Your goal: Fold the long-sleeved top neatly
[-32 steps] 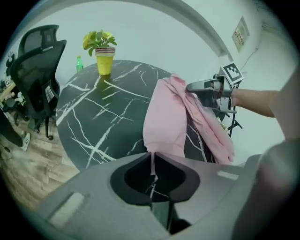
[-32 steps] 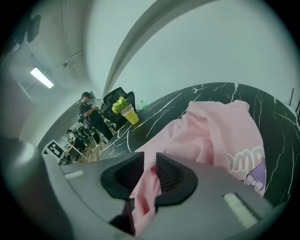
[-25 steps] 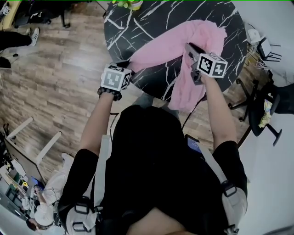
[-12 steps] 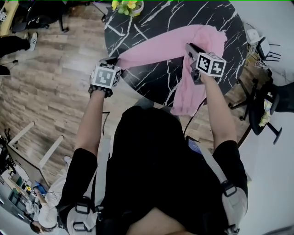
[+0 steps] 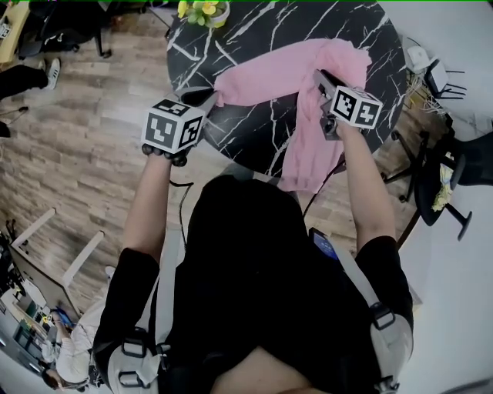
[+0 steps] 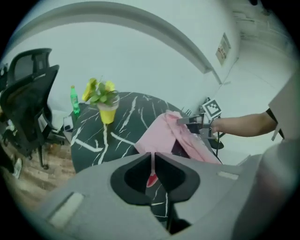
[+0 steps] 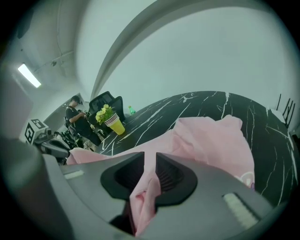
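The left tongs [image 6: 152, 163] are pressed almost together on a thin edge of the pink long-sleeved fabric top [image 5: 286, 73]. A sleeve end is pinched there and held up over the near left rim of the round black, white-veined marble tabletop [image 5: 254, 135]. The right tongs [image 7: 149, 169] are closed on a bunched fold of the same top, and below them a length of cloth is hung over the near tabletop edge. The rest is spread across the tabletop between the two tongs. At the far rim a yellow cup of yellow flowers [image 5: 202, 11] is stood.
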`<state>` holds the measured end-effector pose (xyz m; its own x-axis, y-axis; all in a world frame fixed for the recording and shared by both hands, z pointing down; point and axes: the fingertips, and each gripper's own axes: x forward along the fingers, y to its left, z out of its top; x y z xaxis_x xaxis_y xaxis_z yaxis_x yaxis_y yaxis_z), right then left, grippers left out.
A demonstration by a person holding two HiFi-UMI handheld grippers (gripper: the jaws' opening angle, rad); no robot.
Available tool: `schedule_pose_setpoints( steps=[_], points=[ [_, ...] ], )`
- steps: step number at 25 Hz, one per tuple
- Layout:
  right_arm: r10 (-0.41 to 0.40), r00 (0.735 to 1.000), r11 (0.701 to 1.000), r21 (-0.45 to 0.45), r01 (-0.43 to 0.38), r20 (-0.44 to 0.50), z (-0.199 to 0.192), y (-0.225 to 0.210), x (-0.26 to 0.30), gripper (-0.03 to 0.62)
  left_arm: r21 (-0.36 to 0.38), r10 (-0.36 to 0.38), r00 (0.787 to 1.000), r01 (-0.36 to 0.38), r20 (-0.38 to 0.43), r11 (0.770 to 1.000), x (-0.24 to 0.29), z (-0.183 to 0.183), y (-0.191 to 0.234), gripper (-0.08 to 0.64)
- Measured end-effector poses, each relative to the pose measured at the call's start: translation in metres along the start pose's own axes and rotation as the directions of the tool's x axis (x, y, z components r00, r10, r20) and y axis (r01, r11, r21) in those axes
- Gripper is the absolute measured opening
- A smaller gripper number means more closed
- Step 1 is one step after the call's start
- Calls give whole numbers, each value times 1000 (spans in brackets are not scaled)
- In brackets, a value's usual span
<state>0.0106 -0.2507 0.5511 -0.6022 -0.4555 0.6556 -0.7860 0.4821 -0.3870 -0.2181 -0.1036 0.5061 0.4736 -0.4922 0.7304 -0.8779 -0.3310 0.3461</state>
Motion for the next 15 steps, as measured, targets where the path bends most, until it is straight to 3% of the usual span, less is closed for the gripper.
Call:
schedule_pose_setpoints(
  steps=[3,8,12,15],
  points=[
    [27,999,1000,13,-28,28,2,-3,-22,84,130,-74,997,73,6,989,-2,30,-59,34],
    [73,997,994,75,-74,18,-21,-18,-61,84,278,-191,981,189,-22,942,11,52,-170,34],
    [111,994,989,95,-110,-8,-45,-30,-87,84,328,-282,957,287,-64,900,28,46,-253,34],
    [143,989,984,112,-139,-23,-61,-36,-103,84,332,-317,943,331,-98,883,41,31,-297,34]
  ],
)
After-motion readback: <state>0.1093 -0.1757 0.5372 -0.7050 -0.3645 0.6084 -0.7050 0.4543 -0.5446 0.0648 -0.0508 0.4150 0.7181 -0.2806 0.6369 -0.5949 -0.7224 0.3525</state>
